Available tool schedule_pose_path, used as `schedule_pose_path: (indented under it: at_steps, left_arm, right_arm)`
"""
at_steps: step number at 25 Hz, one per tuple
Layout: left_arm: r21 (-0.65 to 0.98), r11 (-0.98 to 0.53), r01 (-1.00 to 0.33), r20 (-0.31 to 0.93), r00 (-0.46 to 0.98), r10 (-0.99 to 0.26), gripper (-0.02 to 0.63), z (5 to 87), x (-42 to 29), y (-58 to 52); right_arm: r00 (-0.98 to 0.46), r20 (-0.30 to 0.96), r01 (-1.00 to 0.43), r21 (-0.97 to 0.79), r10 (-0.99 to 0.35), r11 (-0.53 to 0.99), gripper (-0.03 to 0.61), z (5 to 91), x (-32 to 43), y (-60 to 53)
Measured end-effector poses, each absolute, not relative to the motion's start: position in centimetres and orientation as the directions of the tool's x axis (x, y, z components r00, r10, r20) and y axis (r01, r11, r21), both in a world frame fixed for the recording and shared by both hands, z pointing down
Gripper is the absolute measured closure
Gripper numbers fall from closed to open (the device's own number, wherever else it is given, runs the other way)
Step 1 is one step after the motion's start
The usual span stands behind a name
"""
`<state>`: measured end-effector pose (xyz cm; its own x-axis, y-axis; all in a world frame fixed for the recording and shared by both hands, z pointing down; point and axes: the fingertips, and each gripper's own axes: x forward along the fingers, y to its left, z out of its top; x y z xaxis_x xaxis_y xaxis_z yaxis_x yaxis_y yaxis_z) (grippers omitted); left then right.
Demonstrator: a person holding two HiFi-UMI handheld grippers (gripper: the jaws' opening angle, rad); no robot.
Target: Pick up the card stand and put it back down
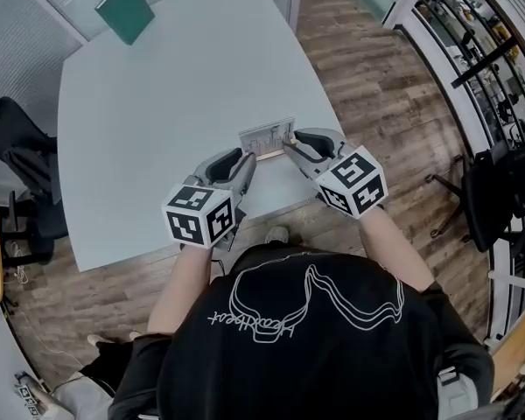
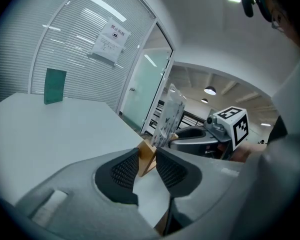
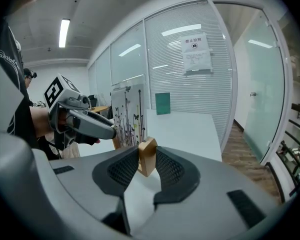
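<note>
The card stand (image 1: 267, 135) is a clear upright panel printed with butterflies in a wooden base (image 1: 269, 154), near the front edge of the white table (image 1: 149, 112). My left gripper (image 1: 248, 159) is shut on the base's left end (image 2: 146, 156), its dark ribbed pads on both sides of the wood. My right gripper (image 1: 292, 146) is shut on the right end (image 3: 147, 156) in the same way. The panel (image 3: 128, 113) rises between the two grippers. Whether the base touches the table I cannot tell.
A green booklet (image 1: 125, 9) stands at the table's far corner. Black chairs stand left (image 1: 17, 160) and right (image 1: 499, 195) of the table on the wooden floor. A glass wall with blinds and a paper notice (image 2: 110, 43) lies behind.
</note>
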<state>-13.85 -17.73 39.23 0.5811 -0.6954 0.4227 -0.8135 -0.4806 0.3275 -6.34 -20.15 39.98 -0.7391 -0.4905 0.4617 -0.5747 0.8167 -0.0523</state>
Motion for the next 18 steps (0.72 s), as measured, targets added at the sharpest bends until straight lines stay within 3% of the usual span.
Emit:
schedule_pose_path:
  at_steps: [18]
  left_arm:
    - [0.358, -0.467, -0.809, 0.539, 0.587, -0.604, 0.505, 49.0, -17.2, -24.3]
  right_arm:
    - [-0.703, 0.544, -0.589, -0.083, -0.458, 0.804, 0.465, 49.3, -9.8, -26.8]
